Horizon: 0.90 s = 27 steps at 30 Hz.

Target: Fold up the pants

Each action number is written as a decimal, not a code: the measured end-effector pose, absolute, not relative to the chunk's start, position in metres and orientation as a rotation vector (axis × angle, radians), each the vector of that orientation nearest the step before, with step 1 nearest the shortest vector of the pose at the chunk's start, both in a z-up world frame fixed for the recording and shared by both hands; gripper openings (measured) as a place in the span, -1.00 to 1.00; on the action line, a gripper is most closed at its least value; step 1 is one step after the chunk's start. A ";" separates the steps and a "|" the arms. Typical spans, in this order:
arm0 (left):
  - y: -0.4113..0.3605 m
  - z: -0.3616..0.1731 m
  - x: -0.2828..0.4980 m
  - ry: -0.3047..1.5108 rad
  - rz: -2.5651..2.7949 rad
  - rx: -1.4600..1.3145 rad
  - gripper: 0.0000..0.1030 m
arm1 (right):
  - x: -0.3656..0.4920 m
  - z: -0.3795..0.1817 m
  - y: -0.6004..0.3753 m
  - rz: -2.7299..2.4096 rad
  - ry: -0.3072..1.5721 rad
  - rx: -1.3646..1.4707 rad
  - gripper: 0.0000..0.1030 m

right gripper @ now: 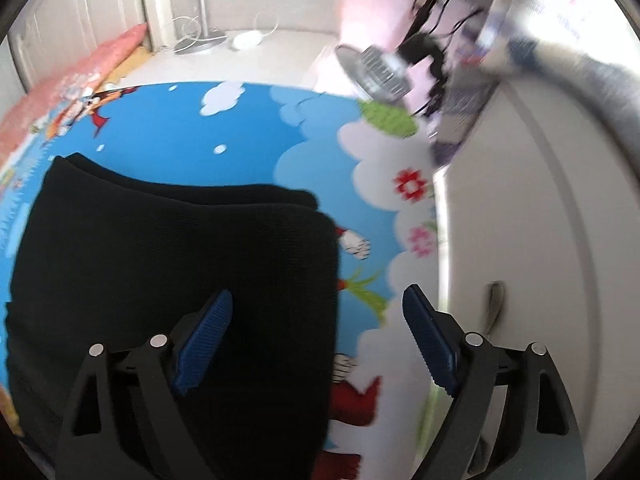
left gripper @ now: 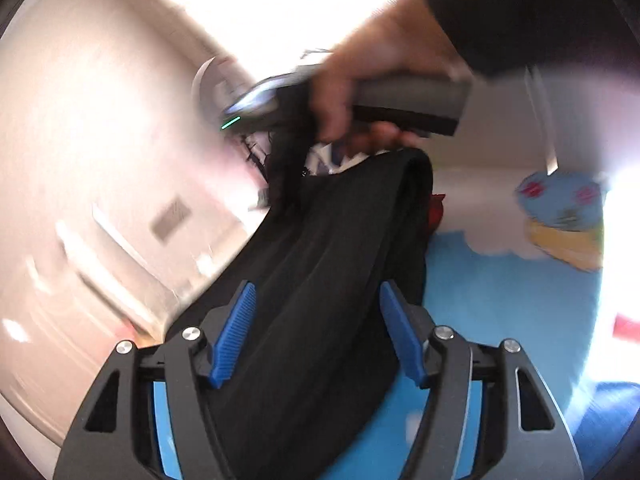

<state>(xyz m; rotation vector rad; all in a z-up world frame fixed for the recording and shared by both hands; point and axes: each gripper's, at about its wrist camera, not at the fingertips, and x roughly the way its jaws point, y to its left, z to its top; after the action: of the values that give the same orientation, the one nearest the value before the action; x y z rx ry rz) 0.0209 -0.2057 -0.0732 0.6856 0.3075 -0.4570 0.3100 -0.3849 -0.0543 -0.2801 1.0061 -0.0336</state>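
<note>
Black pants (right gripper: 172, 264) lie mostly folded on the play mat (right gripper: 248, 128).
Left hand-held gripper (left gripper: 316, 332) straddles fabric, jaws wide; right hand-held gripper (right gripper: 316, 340) wide at the pants' three-o'clock edge; final fold remains.

The folded black fabric pants (right gripper: 172, 264) lie on the blue cartoon-printed play mat (right gripper: 248, 136), left of the white cabinet (right gripper: 532, 240).

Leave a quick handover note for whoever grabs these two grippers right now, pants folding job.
Left gripper: open, black pants lying between its fingers, not clamped.
Right gripper: open, hovering over the pants' right edge, holding nothing.
Pants lie on the blue cartoon mat, doubled into at least two layers with edges stacked.
Done: at least one fold.
Left: probably one more fold, then squaring up. Views are blurred, so check the layers first.
</note>
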 end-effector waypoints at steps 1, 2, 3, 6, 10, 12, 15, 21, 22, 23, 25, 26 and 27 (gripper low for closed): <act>-0.181 -0.069 0.011 0.314 -0.450 0.633 0.27 | 0.306 -0.047 -0.382 -0.087 0.972 -0.323 0.63; -0.153 -0.066 0.001 0.335 -0.426 0.580 0.26 | 0.297 -0.036 -0.373 -0.160 0.910 -0.384 0.66; -0.132 -0.064 -0.004 0.365 -0.396 0.536 0.17 | 0.291 -0.028 -0.364 -0.174 0.869 -0.408 0.68; -0.079 -0.066 -0.014 0.464 -0.325 0.416 -0.18 | 0.272 -0.001 -0.319 0.007 0.777 -0.390 0.70; -0.058 -0.074 -0.003 0.513 -0.354 0.376 -0.18 | 0.274 -0.006 -0.243 0.318 0.866 -0.355 0.68; -0.071 -0.088 0.002 0.505 -0.366 0.432 -0.18 | 0.282 -0.024 -0.206 0.378 0.920 -0.400 0.63; -0.100 -0.097 0.014 0.527 -0.360 0.499 -0.36 | 0.303 -0.052 -0.169 0.424 1.016 -0.433 0.34; -0.126 -0.126 0.034 0.556 -0.351 0.676 -0.85 | 0.321 -0.101 -0.144 0.374 1.046 -0.545 0.34; -0.136 -0.130 0.022 0.531 -0.359 0.747 -0.87 | 0.322 -0.103 -0.146 0.370 1.036 -0.534 0.36; -0.142 -0.136 0.015 0.519 -0.356 0.791 -0.89 | 0.322 -0.105 -0.146 0.362 1.022 -0.525 0.40; -0.145 -0.143 0.012 0.521 -0.342 0.800 -0.92 | 0.320 -0.105 -0.148 0.342 0.995 -0.516 0.44; -0.142 -0.143 0.016 0.535 -0.344 0.761 -0.92 | 0.318 -0.107 -0.149 0.331 0.981 -0.512 0.52; -0.142 -0.143 0.017 0.533 -0.339 0.761 -0.92 | 0.315 -0.107 -0.148 0.318 0.960 -0.510 0.62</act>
<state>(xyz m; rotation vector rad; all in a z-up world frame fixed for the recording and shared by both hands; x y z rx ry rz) 0.0168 -0.1422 -0.1434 0.7606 0.5327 -0.3395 0.3147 -0.1481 -0.1068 -0.5099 0.9605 0.3182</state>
